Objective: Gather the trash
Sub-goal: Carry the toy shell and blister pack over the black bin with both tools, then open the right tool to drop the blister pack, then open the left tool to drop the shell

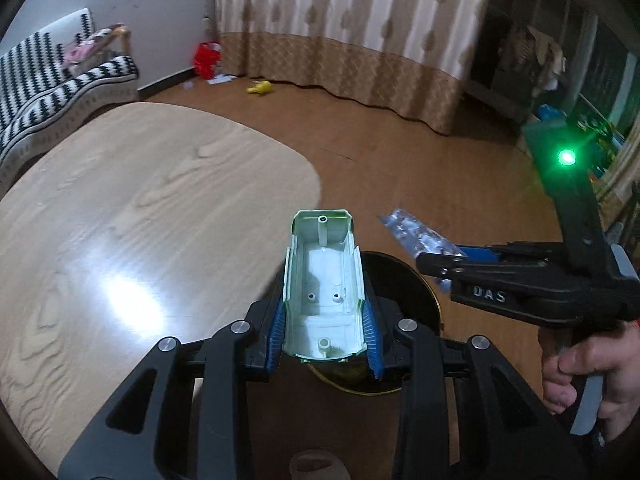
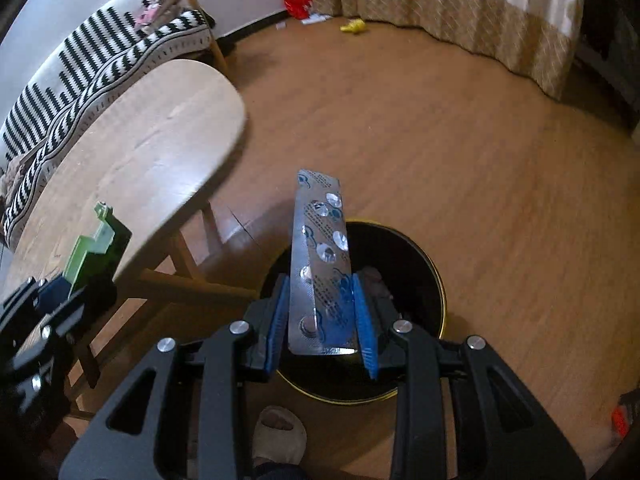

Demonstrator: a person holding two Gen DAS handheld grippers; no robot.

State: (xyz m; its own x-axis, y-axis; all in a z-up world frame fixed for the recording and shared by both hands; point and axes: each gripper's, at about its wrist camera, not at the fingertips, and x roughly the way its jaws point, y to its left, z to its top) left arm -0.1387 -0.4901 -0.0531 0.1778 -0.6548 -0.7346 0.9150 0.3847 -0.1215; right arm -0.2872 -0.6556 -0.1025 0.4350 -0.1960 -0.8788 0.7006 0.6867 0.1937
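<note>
Both grippers tilt down over the black bin (image 2: 400, 264): the left gripper (image 1: 324, 320) clamps a pale green plastic shell (image 1: 322, 280), the right gripper (image 2: 320, 320) pinches a foil blister pack (image 2: 320, 264), both pieces jutting forward above the bin's mouth.

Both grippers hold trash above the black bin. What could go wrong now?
The long silver blister strip in the right gripper reaches past the gold rim of the round black bin, so it may fall outside. The pale green plastic shell in the left gripper hangs near the bin's edge and might miss.
</note>
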